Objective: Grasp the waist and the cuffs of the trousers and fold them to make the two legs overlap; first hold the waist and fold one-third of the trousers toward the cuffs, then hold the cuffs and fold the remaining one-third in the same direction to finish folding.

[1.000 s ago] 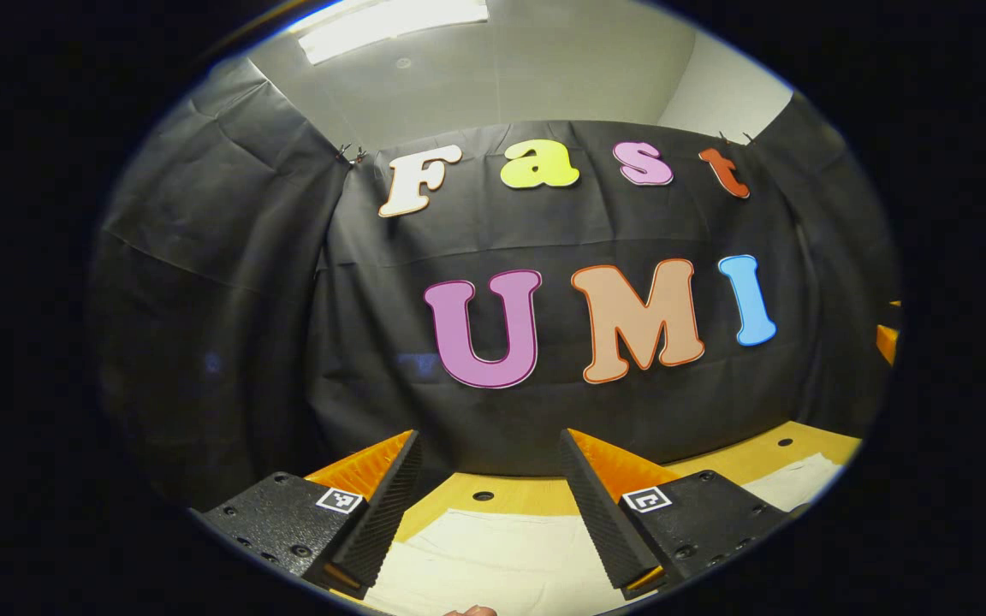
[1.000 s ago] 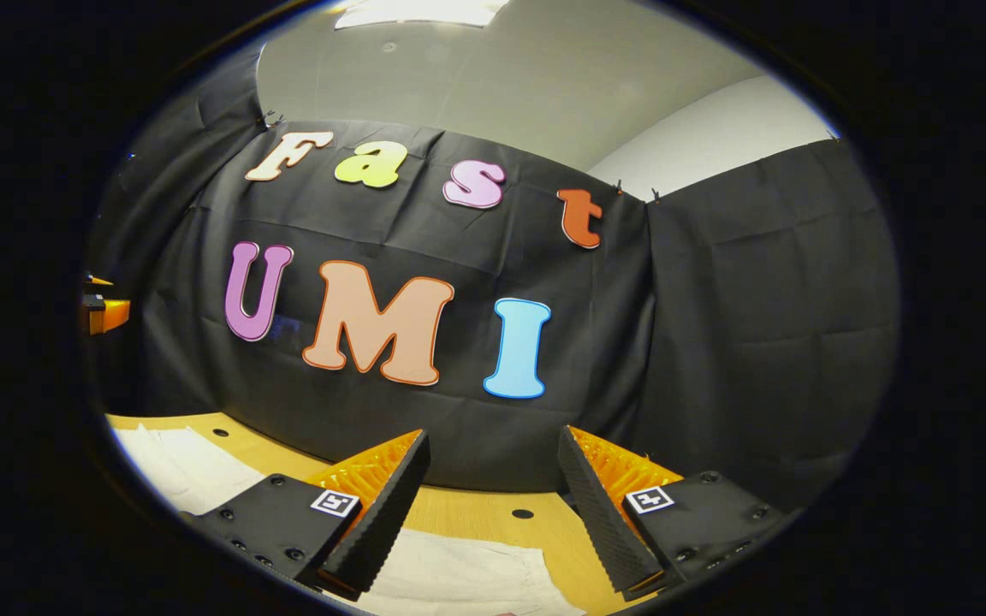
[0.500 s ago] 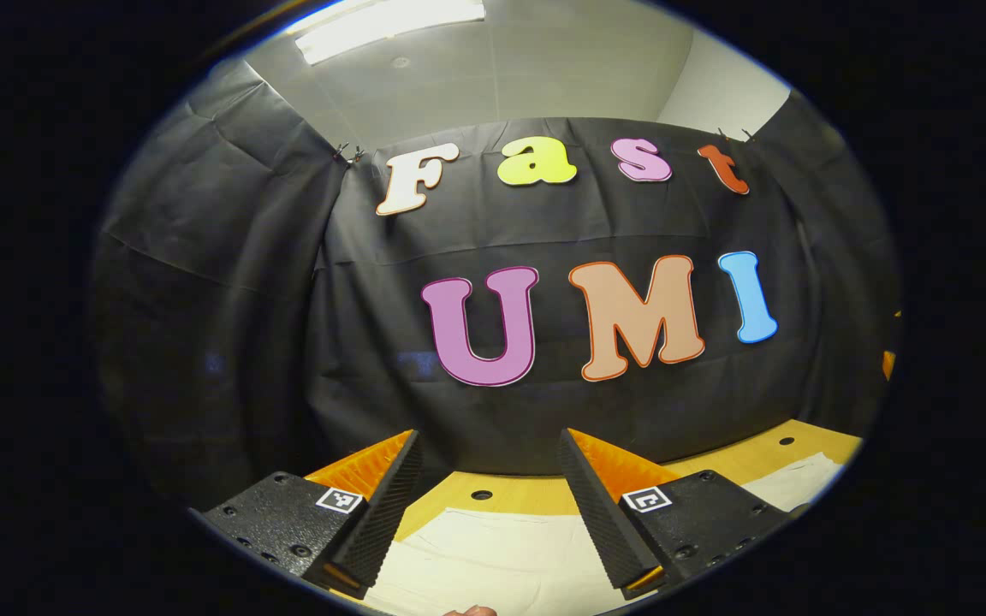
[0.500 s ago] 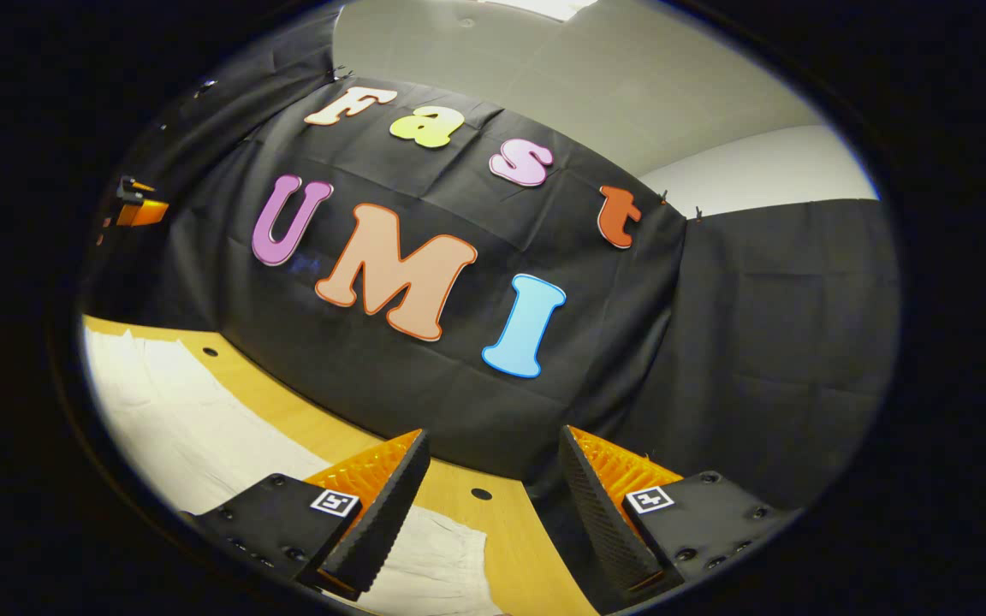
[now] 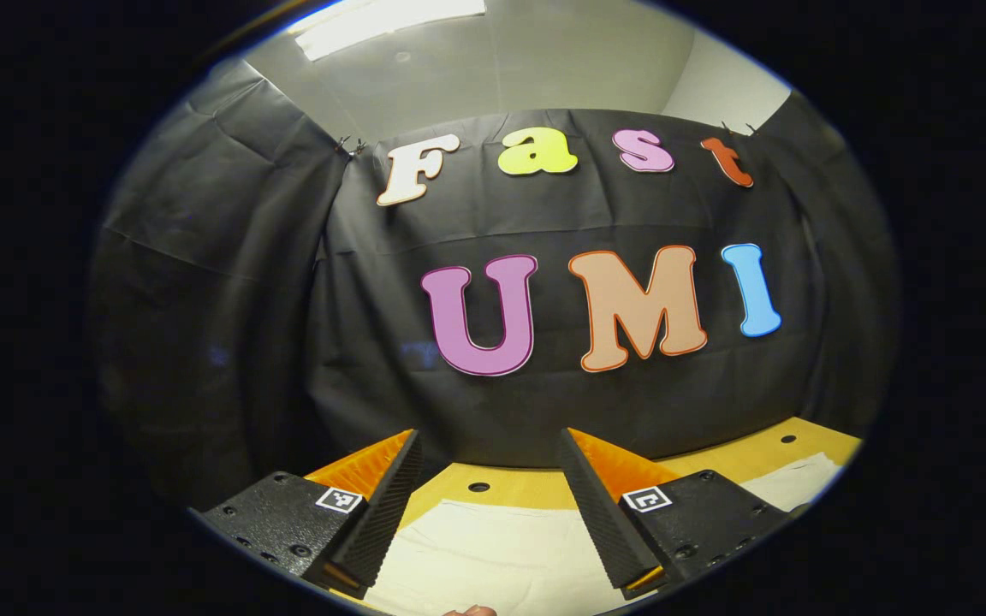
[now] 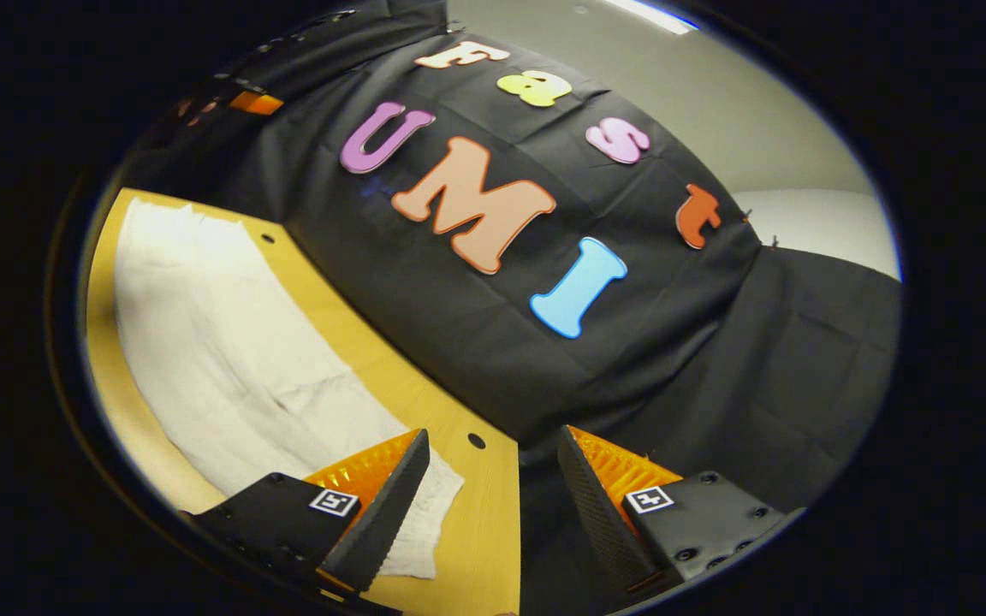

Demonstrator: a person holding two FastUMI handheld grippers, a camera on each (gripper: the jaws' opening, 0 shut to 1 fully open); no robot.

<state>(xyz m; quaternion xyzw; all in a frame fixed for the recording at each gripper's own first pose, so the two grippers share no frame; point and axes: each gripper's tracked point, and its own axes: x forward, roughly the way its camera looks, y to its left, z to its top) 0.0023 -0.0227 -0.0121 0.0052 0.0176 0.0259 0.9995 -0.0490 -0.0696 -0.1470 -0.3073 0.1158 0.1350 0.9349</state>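
Both grippers hang open over a yellow wooden table (image 6: pixel 476 522) with small holes, nothing in either. The left gripper (image 5: pixel 489 496) sits level above the white trousers (image 5: pixel 493 556). The right gripper (image 6: pixel 493 496) is tilted near the table's right end, the trousers (image 6: pixel 228 351) stretching away left. Black cloth wall (image 5: pixel 228 325) behind, pale ceiling (image 5: pixel 493 68) with a light panel (image 5: pixel 390 17).

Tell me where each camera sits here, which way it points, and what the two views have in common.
Left gripper view: rides on the left gripper, level, facing the booth wall; its own open fingers frame the white trousers on the wooden table.
Right gripper view: rides on the right gripper, rolled sideways, facing the wall's corner; its open fingers sit over the table's edge, beside one end of the trousers.
Shared: trousers, table, wall.
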